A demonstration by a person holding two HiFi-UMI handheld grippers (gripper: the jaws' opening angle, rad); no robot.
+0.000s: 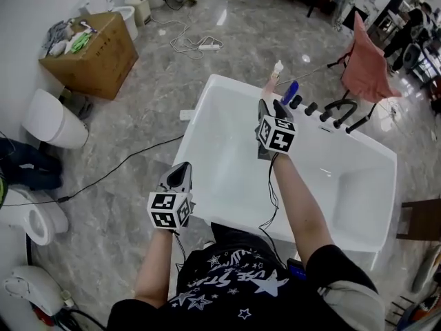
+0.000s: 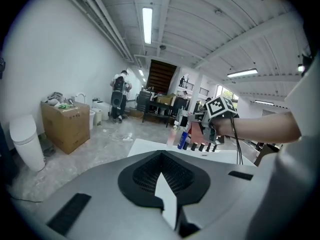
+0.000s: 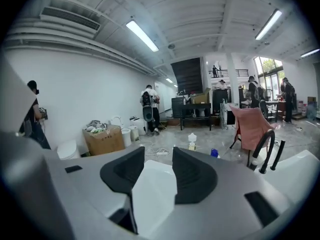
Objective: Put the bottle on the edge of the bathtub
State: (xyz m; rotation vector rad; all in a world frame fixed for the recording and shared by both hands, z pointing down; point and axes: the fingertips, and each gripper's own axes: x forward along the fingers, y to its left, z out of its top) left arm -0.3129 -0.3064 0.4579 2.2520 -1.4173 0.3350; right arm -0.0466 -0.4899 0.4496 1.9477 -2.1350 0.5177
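A white bathtub (image 1: 196, 116) fills the middle of the head view. On its far rim stand a pale pink bottle with a white cap (image 1: 275, 76) and a blue bottle (image 1: 290, 92). My right gripper (image 1: 270, 106) hovers over the tub just short of them, jaws apart with nothing between. In the right gripper view the pink bottle (image 3: 192, 141) and the blue one (image 3: 214, 153) stand beyond the right gripper (image 3: 159, 152). My left gripper (image 1: 182, 169) sits at the tub's left rim, empty, tips together (image 2: 161, 154). From there the blue bottle (image 2: 183, 140) shows far off.
Black tap knobs (image 1: 311, 107) and a curved black spout (image 1: 342, 107) line the far rim right of the bottles. A cardboard box (image 1: 93, 50) and a toilet (image 1: 49, 119) stand at left. A power strip with cable (image 1: 205, 45) lies on the floor. A pink-draped chair (image 1: 368, 64) stands behind.
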